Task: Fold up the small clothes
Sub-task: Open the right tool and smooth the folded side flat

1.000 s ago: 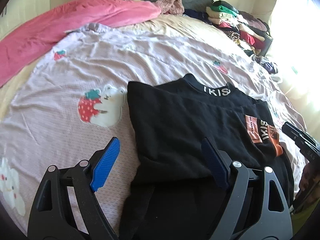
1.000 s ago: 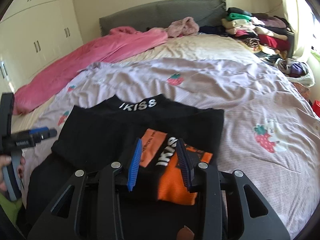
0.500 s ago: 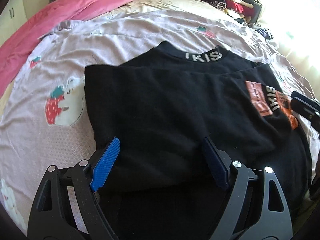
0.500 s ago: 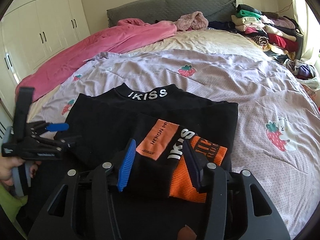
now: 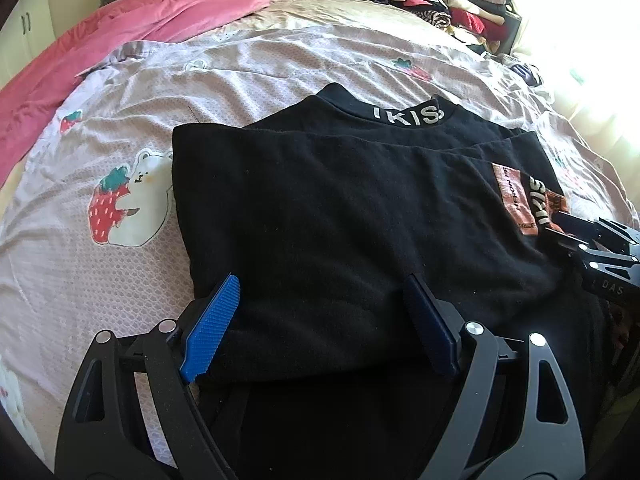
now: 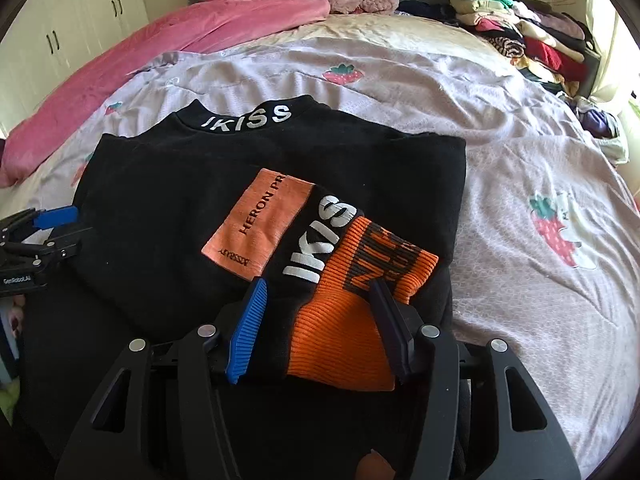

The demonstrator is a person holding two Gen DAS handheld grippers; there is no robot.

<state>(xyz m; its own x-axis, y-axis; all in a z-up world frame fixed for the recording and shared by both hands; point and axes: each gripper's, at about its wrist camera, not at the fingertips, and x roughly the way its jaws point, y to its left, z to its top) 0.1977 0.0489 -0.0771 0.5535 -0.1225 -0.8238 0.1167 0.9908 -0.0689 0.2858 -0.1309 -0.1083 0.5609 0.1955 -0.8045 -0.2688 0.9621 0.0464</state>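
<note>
Sleeves lie folded in on the black top [image 5: 328,216]. Left gripper [image 5: 320,320] gapes; right gripper [image 6: 316,324], lower centre, has just been widening around the orange cuff [image 6: 360,320]. Next, likely fold the hem up.

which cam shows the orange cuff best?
Right wrist: the orange cuff fills the centre, ribbing and black lettering clear, lying between the tongs. Left wrist catches only a sliver at the right edge.

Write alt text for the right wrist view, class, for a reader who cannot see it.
A black sweatshirt lies partly folded on a lilac strawberry-print bedspread, its orange cuff between the parted blue pads of the right hand-held gripper, whose jaws have just been opening. The left hand-held gripper shows at the left edge.
</note>
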